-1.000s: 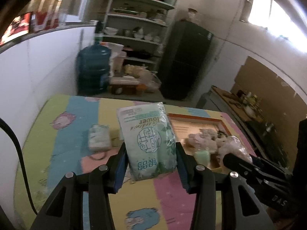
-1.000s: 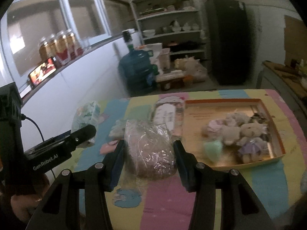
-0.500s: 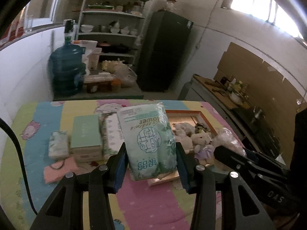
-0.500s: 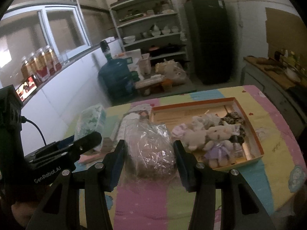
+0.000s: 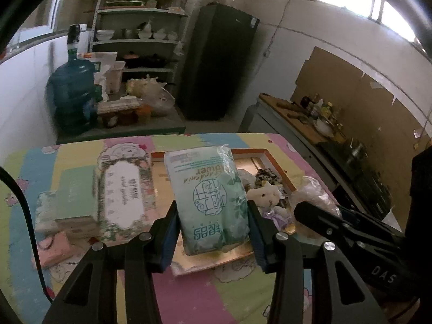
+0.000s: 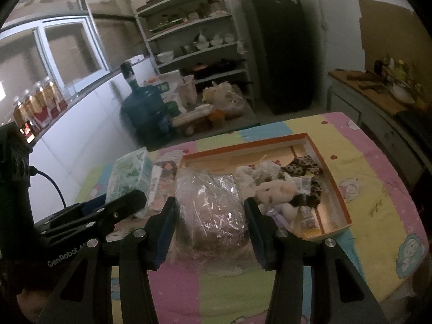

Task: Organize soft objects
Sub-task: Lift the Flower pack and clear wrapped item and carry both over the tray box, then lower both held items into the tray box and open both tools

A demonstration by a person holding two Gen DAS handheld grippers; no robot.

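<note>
My left gripper (image 5: 213, 224) is shut on a green tissue pack (image 5: 212, 199), held upright above the near rim of the orange-edged box (image 5: 278, 170). That pack (image 6: 129, 178) and the left gripper (image 6: 113, 210) also show at the left of the right wrist view. My right gripper (image 6: 210, 221) is shut on a clear-wrapped brown soft bundle (image 6: 213, 208), held beside the box's (image 6: 337, 186) left end. The bundle (image 5: 310, 191) and right gripper (image 5: 348, 226) appear at the right of the left wrist view. Plush toys (image 6: 278, 186) lie inside the box.
On the colourful mat (image 5: 189, 294) left of the box lie a flowered tissue pack (image 5: 124, 191), a green box (image 5: 75, 197) and a pink cloth (image 5: 54, 248). Beyond the table stand a water jug (image 5: 73, 91), shelves (image 5: 143, 27), a dark fridge (image 5: 218, 59) and a side counter (image 5: 305, 118).
Both grippers moved rightward across the table with their loads still held. The box with plush toys now sits closer and directly ahead; the flowered pack has come into the left view.
</note>
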